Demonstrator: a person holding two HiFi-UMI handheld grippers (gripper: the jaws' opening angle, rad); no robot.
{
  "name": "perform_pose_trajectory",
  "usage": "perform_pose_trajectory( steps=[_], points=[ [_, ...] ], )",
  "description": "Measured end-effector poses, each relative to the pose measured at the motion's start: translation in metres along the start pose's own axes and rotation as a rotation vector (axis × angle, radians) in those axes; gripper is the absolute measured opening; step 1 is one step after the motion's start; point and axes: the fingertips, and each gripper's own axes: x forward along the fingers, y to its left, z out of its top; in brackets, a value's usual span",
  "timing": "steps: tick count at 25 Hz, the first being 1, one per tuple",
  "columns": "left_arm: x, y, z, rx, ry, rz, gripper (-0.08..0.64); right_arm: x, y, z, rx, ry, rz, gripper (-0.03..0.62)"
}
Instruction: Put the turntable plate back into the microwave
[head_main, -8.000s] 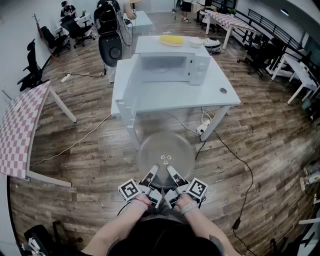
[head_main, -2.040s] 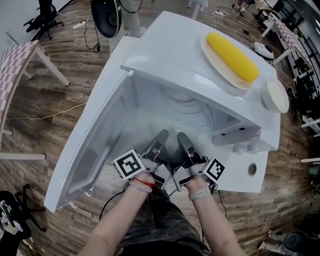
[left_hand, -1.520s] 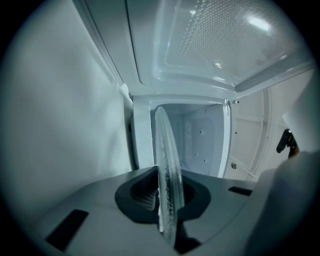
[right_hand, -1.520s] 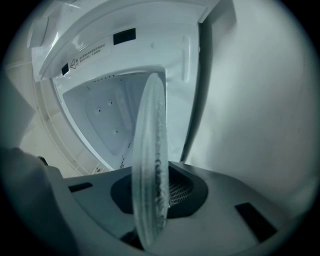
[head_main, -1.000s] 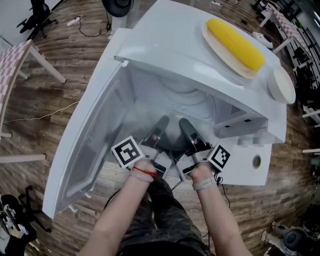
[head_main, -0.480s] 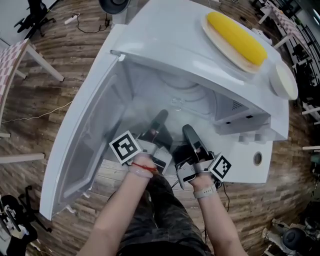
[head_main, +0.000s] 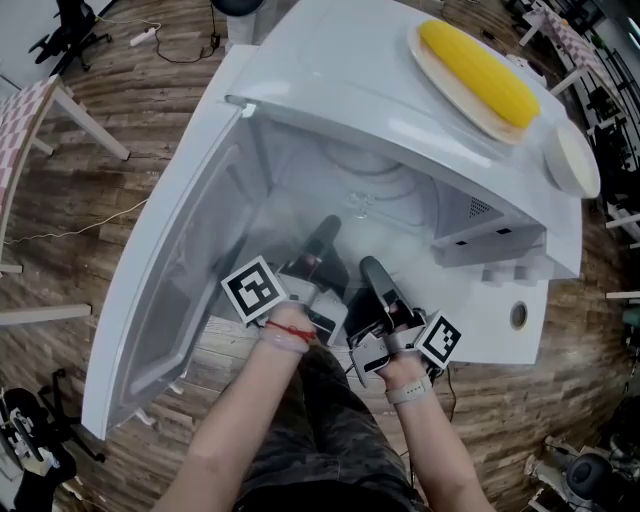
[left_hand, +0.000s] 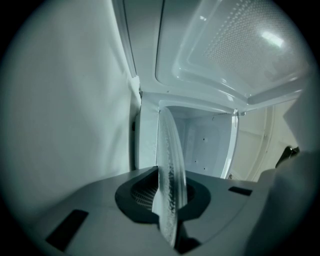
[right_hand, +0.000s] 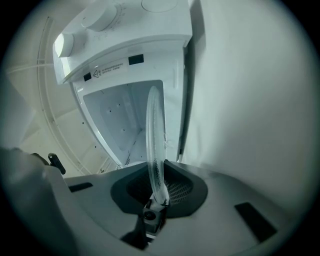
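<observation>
Left gripper (head_main: 320, 238), right gripper (head_main: 372, 272): fingers of both clamped on turntable plate (left_hand: 170, 162) rim, plate inside open microwave (head_main: 330, 80).

We see a white table (head_main: 482, 326) standing on the wooden floor (head_main: 130, 180). On it rests the microwave (head_main: 340, 90), door open.

1. In the left gripper view, the turntable plate (left_hand: 169, 165) showed edge-on only, and its near rim was hidden between the pads of the left gripper (left_hand: 167, 212).
2. Its rim was likewise buried in the right gripper (right_hand: 155, 205).
3. Up and left of that claw, the print on the label (right_hand: 107, 68) was too small to read.
4. From the head view, the clear glass ahead of both claws could not be traced against the floor of the microwave (head_main: 330, 110).
5. Behind the claws, the forearms (head_main: 250, 420) were cut off by the bottom edge.
</observation>
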Motion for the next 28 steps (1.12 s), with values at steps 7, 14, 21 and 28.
perform_pose_trajectory(
  steps=[7,14,21,28],
  points=[
    [-0.001,-0.005,-0.003,0.021,0.041,-0.034,0.032,0.000,0.001,0.000,-0.048,0.000,0.000,0.044],
    [-0.011,-0.007,-0.008,0.025,0.047,-0.033,0.032,0.000,0.005,0.001,-0.087,0.006,0.015,0.049],
    [-0.025,-0.008,-0.010,0.033,0.059,-0.023,0.032,0.005,0.007,0.006,-0.117,0.011,0.026,0.055],
    [-0.028,-0.008,-0.011,0.054,0.068,-0.019,0.034,0.013,0.005,0.014,-0.104,-0.003,0.019,0.055]
  ],
)
